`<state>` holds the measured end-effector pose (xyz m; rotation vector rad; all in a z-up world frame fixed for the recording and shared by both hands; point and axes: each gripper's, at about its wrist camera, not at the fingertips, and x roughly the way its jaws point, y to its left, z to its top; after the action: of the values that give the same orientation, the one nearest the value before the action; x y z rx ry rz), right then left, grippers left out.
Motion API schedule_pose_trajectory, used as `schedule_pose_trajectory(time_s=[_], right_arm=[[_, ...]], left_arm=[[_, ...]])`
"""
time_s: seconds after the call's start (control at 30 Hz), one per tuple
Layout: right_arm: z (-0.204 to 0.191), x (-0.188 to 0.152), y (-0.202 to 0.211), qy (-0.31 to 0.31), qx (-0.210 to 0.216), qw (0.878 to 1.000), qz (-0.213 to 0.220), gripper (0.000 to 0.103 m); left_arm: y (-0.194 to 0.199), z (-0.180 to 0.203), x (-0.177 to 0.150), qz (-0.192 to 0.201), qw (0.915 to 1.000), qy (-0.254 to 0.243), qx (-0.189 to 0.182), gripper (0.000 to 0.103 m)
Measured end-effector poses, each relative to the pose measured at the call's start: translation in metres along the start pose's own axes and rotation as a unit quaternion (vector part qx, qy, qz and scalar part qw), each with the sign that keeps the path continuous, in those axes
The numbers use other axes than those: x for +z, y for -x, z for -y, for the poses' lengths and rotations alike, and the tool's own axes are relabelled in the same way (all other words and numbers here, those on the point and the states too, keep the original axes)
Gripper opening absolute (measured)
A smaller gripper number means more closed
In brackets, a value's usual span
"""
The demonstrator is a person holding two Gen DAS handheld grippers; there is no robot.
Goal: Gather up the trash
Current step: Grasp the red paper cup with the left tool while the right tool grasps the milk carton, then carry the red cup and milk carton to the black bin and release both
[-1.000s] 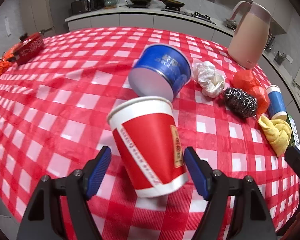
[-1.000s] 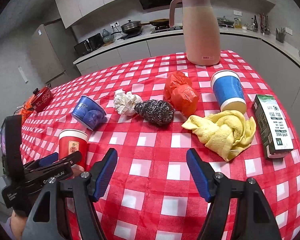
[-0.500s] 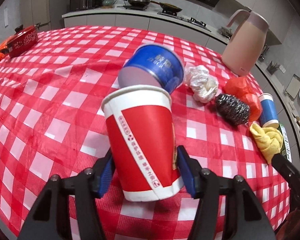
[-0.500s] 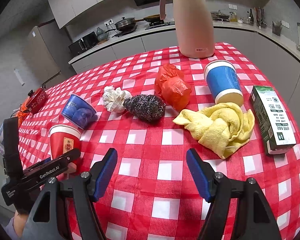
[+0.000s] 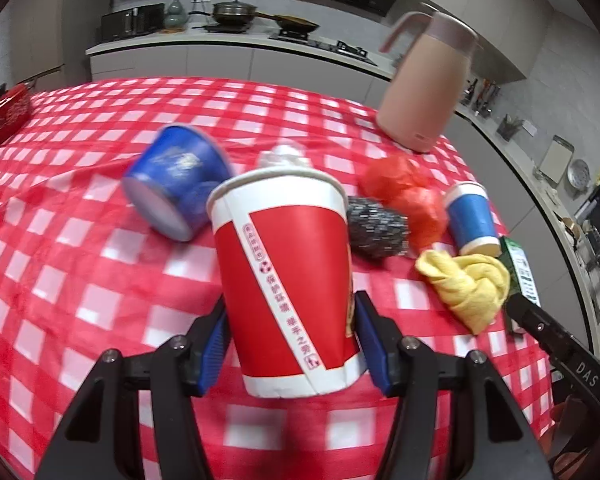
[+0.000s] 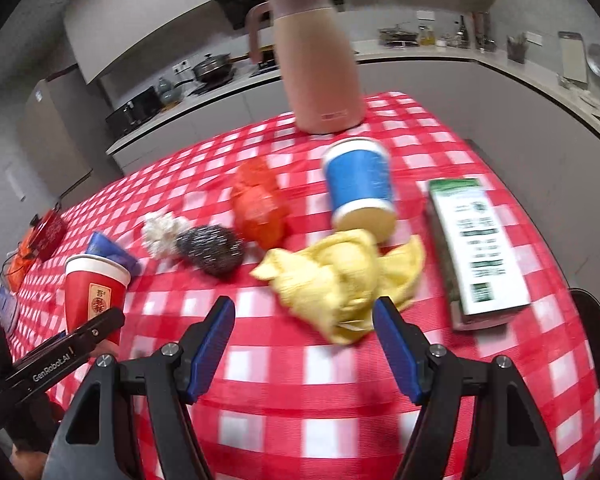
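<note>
My left gripper (image 5: 294,344) is shut on a red paper cup (image 5: 288,276) and holds it upright above the red checked tablecloth (image 5: 80,280); the cup also shows in the right wrist view (image 6: 96,292). A tipped blue cup (image 5: 176,184) lies behind it. My right gripper (image 6: 304,348) is open and empty, just in front of a yellow cloth (image 6: 340,276). Beyond it lie a blue paper cup (image 6: 360,192), a red plastic bag (image 6: 260,204), a steel scourer (image 6: 212,250) and a crumpled white paper (image 6: 162,228).
A green and white carton (image 6: 476,248) lies at the right near the table edge. A pink kettle (image 6: 316,60) stands at the back. A red pot (image 5: 6,114) sits at the far left. Kitchen counters run behind the table.
My left gripper closed on the red cup and lifted it, tilting the view up. My right gripper moved forward and right toward the yellow cloth, still open.
</note>
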<state>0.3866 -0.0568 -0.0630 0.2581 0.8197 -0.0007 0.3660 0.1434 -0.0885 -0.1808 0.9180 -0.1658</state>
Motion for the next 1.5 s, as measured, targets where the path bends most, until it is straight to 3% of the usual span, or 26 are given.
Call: schedule_pose_trajectory(time_s=[0.33, 0.53, 0.8, 0.87, 0.9, 1.1, 1.5], right_arm=[[0.065, 0.022, 0.000, -0.023, -0.053, 0.998, 0.014, 0.073], [0.096, 0.031, -0.017, -0.030, -0.074, 0.997, 0.000, 0.073], [0.107, 0.034, -0.046, -0.019, -0.073, 0.997, -0.025, 0.073], [0.109, 0.033, -0.051, -0.017, -0.070, 0.997, -0.029, 0.068], [0.110, 0.033, -0.053, -0.017, -0.068, 0.997, -0.031, 0.060], [0.111, 0.034, -0.057, -0.004, -0.063, 0.998, -0.030, 0.059], [0.122, 0.031, -0.016, -0.005, -0.030, 1.000, 0.003, 0.056]], left_arm=[[-0.014, 0.049, 0.007, 0.001, 0.9997, -0.018, -0.019, 0.059], [-0.022, 0.067, 0.007, -0.002, 0.9995, -0.025, -0.017, 0.059], [-0.026, 0.078, 0.008, 0.000, 0.9997, -0.026, -0.004, 0.059], [-0.026, 0.078, 0.007, 0.000, 0.9997, -0.025, -0.001, 0.059], [-0.027, 0.079, 0.006, 0.000, 0.9997, -0.025, 0.000, 0.059], [-0.026, 0.085, 0.003, 0.000, 0.9997, -0.024, 0.006, 0.059], [-0.008, 0.105, -0.011, 0.015, 0.9996, -0.020, 0.011, 0.059]])
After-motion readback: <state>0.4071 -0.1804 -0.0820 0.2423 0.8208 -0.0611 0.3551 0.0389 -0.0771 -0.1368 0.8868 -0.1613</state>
